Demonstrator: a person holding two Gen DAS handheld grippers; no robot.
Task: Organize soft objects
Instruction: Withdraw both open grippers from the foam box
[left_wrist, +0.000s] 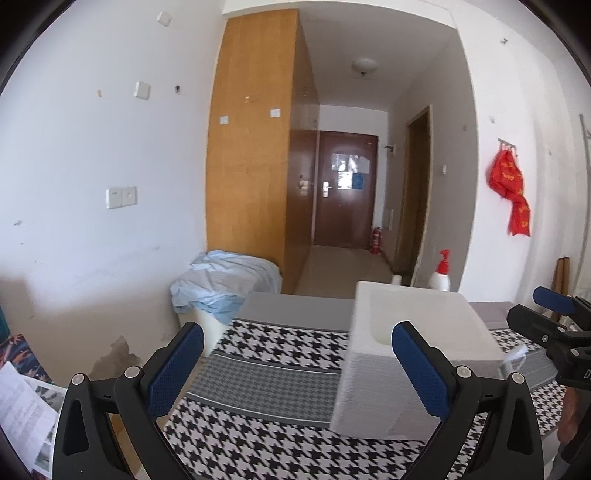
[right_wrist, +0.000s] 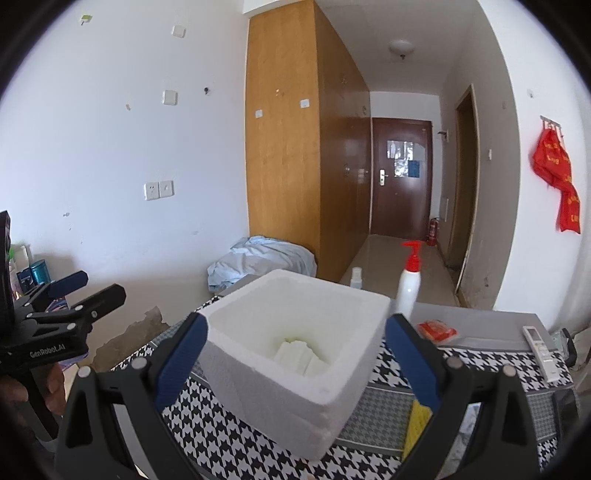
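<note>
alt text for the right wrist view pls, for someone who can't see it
An open white foam box sits on a houndstooth-patterned table, framed by the open right gripper, with a pale item lying inside. Behind it stand a white pump bottle with a red top, a red packet and a remote; the left gripper hovers at left.

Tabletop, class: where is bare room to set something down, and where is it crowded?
Free: the houndstooth cloth left of the foam box, in front of the left claw. Crowded: right of the box, with pump bottle, red packet, remote and yellow item.
</note>
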